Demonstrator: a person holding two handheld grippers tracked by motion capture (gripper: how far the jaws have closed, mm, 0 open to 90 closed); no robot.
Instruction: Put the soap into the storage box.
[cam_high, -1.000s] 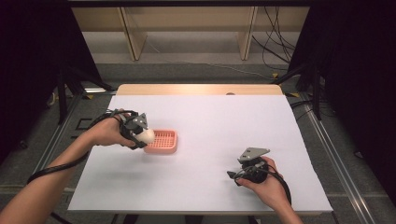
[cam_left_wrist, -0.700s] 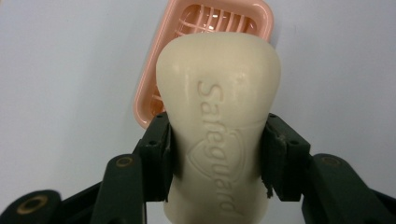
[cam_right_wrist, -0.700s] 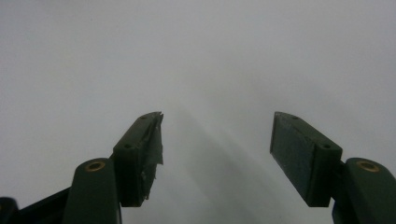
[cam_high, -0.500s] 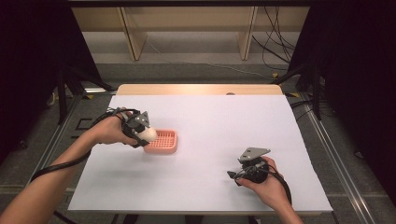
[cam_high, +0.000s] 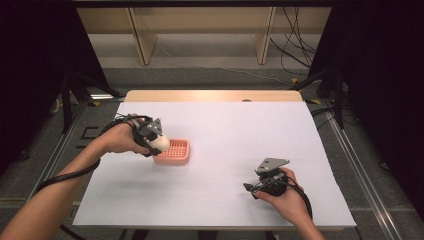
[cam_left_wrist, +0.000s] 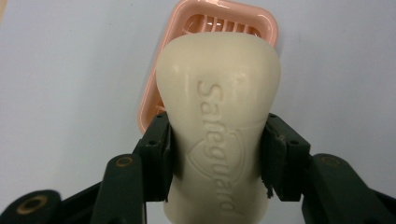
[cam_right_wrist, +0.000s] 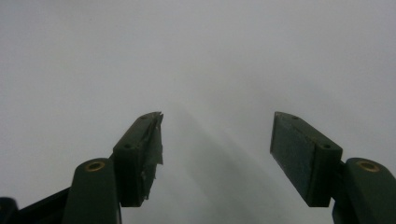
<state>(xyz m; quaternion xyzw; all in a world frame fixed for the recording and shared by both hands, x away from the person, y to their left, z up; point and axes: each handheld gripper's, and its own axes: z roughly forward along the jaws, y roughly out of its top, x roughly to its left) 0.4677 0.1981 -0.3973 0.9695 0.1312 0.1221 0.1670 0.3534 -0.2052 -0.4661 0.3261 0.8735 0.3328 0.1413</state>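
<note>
The left gripper (cam_left_wrist: 217, 154) clamps a cream soap bar (cam_left_wrist: 218, 121) embossed "Safeguard" above the pink soap dish (cam_left_wrist: 261, 21).

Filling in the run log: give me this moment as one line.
left gripper: shut on soap bar | soap bar: above pink soap dish | right gripper: open, nothing held | white table

Soap bar (cam_left_wrist: 219, 126) hides near half of pink soap dish (cam_left_wrist: 261, 23); soap's lower end cut off by bottom edge. High view: soap lettering too small to read.
</note>
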